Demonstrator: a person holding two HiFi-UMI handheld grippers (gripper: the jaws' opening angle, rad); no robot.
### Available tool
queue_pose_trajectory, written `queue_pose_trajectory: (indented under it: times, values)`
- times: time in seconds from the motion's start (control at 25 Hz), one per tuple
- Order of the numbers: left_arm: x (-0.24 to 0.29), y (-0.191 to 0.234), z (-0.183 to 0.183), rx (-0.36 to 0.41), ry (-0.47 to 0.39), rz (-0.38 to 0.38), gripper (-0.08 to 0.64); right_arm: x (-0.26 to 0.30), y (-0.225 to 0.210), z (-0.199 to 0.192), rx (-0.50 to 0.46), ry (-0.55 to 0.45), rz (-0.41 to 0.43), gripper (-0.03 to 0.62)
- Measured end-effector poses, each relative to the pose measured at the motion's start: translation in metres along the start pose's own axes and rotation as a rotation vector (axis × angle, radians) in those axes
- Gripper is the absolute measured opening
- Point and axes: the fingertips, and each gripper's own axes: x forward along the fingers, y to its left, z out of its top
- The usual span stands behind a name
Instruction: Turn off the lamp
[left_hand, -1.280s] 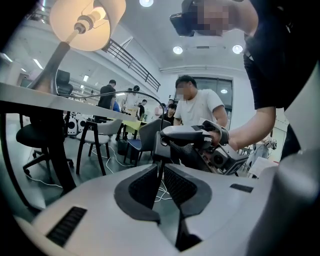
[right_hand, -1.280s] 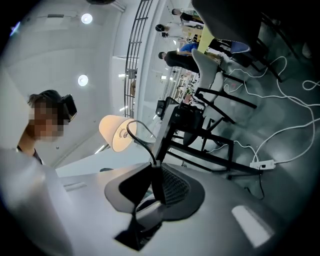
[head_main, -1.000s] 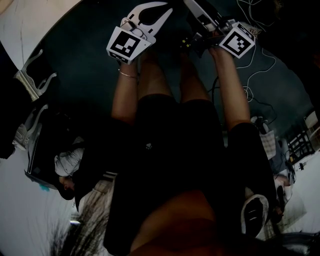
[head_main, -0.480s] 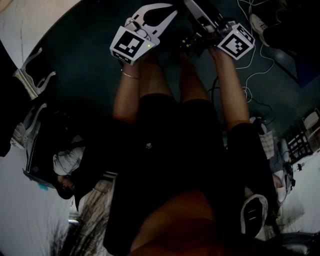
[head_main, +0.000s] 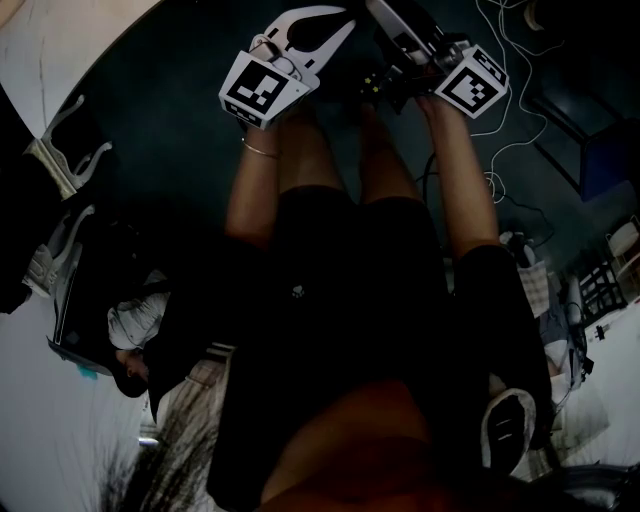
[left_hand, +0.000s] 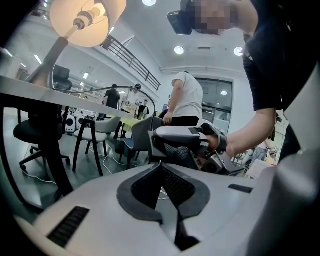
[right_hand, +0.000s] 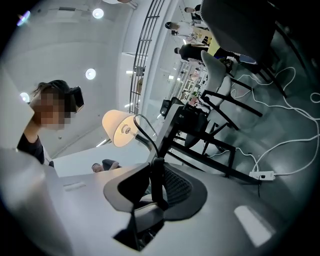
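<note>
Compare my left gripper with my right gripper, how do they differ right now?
The left gripper has its jaws shut on nothing; the right gripper has jaws that have just been closing and grip the black lamp cord. The left gripper's view sits level; the right gripper's view is tilted sideways. Both views show the lamp lit.
</note>
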Motion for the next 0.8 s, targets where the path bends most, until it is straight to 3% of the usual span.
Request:
queue_pose_trajectory:
  times: [0.8]
  values:
    - [0.0045, -0.0001, -0.0067, -0.027, 0.014, -0.004, 0.015, -0.0019, -0.0051, -0.0021, 0.002, 0.003, -0.022, 0.074]
